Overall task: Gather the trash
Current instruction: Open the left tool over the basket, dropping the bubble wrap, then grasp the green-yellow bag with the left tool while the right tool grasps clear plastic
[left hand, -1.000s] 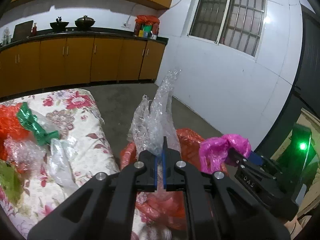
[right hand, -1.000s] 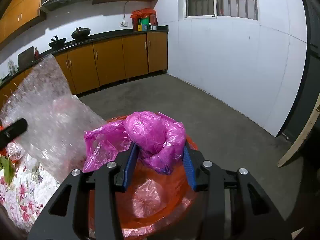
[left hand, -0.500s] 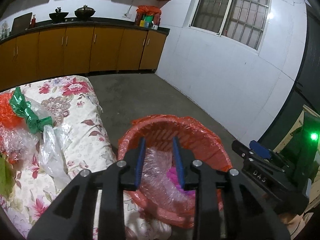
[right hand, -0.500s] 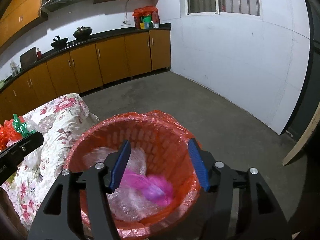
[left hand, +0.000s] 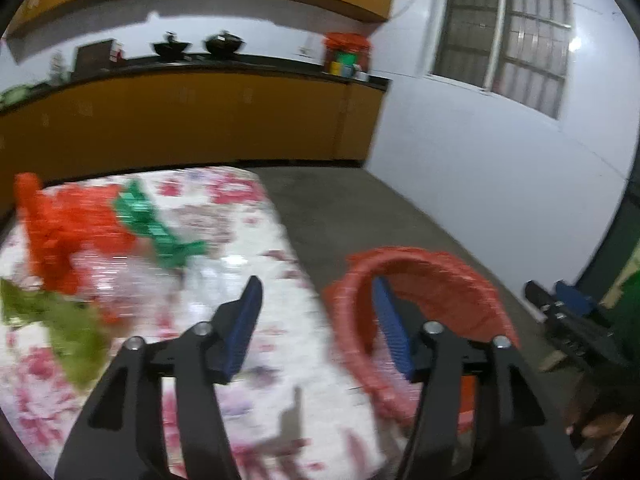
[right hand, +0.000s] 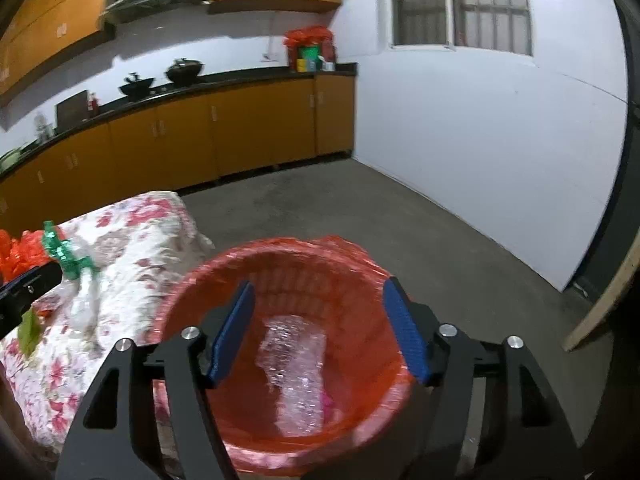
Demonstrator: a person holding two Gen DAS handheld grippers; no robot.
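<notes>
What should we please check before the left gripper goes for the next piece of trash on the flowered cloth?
1. Left gripper open and holding nothing: ok.
2. Right gripper open and holding nothing, above the bin: ok.
3. Clear plastic lies inside the bin: ok.
4. Trash left on the flowered cloth: not ok; green wrapper, orange bag, light green bag and some clear plastic remain.
5. Sharp view of the next piece: not ok; the left wrist view is blurred.
6. Pink bag in the bin: cannot tell; only a pink bit shows beside the clear plastic.
</notes>
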